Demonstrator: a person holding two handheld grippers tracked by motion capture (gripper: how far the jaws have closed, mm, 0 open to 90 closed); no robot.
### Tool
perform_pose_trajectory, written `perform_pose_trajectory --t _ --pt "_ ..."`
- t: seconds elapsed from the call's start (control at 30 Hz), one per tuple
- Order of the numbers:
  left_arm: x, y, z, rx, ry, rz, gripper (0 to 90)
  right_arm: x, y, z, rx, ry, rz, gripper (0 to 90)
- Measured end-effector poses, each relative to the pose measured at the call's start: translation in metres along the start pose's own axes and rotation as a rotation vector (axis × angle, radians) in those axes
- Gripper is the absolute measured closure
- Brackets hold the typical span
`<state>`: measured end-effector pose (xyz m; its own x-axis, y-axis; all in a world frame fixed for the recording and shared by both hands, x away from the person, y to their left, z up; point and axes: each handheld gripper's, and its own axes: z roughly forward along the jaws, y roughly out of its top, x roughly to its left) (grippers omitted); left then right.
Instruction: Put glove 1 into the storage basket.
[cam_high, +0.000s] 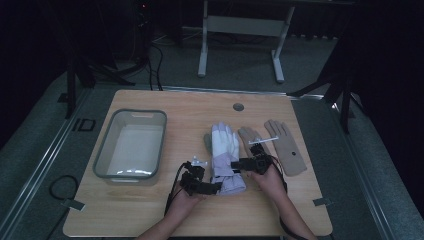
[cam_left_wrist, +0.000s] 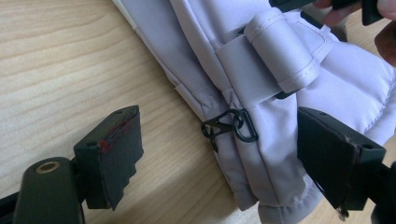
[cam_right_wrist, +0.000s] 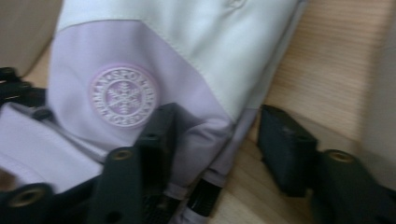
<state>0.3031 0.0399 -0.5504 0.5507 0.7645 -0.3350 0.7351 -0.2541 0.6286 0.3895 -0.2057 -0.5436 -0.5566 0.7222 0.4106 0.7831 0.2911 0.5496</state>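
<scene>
A white and lavender padded glove (cam_high: 223, 150) lies palm-down in the middle of the wooden table, cuff toward the person. My left gripper (cam_high: 215, 186) is at the cuff's left corner; in the left gripper view it (cam_left_wrist: 226, 156) stands open, jaws on either side of the cuff (cam_left_wrist: 261, 154) and its black clip (cam_left_wrist: 231, 127). My right gripper (cam_high: 238, 164) meets the glove's right edge. In the right gripper view it (cam_right_wrist: 222, 149) is open, one jaw over the lavender fabric below a round snowflake badge (cam_right_wrist: 123, 95), the other on the bare wood.
A grey plastic bin (cam_high: 125, 176) stands empty at the table's left. Two flat tan gloves (cam_high: 287, 145) lie to the right of the padded glove, joined by a white tag. A small white piece (cam_high: 200, 162) lies by the left gripper. A round grommet (cam_high: 238, 107) sits at the back.
</scene>
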Motion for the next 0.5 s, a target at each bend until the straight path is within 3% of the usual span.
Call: perform_pose_trajectory --t 0.07,0.17,0.2,0.23,0.33,0.43,0.5 --pt "-0.001 0.000 0.001 -0.002 0.000 0.019 18.9 0.000 -0.001 0.002 0.002 0.031 -0.011 60.6" --pt "-0.001 0.000 0.001 -0.002 -0.012 0.030 28.0 0.002 -0.001 0.001 0.009 0.026 -0.039 65.4" --pt "0.000 0.000 0.001 0.011 -0.061 0.025 28.0 0.004 0.000 0.001 0.011 0.012 -0.052 67.5" --pt "0.001 0.000 0.002 0.017 -0.090 0.018 40.0 0.010 0.001 0.001 0.016 -0.023 -0.072 71.0" --pt "0.003 0.000 0.002 0.026 -0.127 0.008 51.6 0.020 0.000 0.001 0.006 -0.083 -0.113 75.7" --pt "-0.002 -0.001 -0.001 0.009 -0.108 0.026 65.3 0.031 -0.002 0.000 -0.012 -0.153 -0.162 78.8" --pt "-0.003 0.000 -0.003 0.006 -0.106 0.020 71.1 0.036 -0.003 -0.001 -0.026 -0.176 -0.183 80.4"
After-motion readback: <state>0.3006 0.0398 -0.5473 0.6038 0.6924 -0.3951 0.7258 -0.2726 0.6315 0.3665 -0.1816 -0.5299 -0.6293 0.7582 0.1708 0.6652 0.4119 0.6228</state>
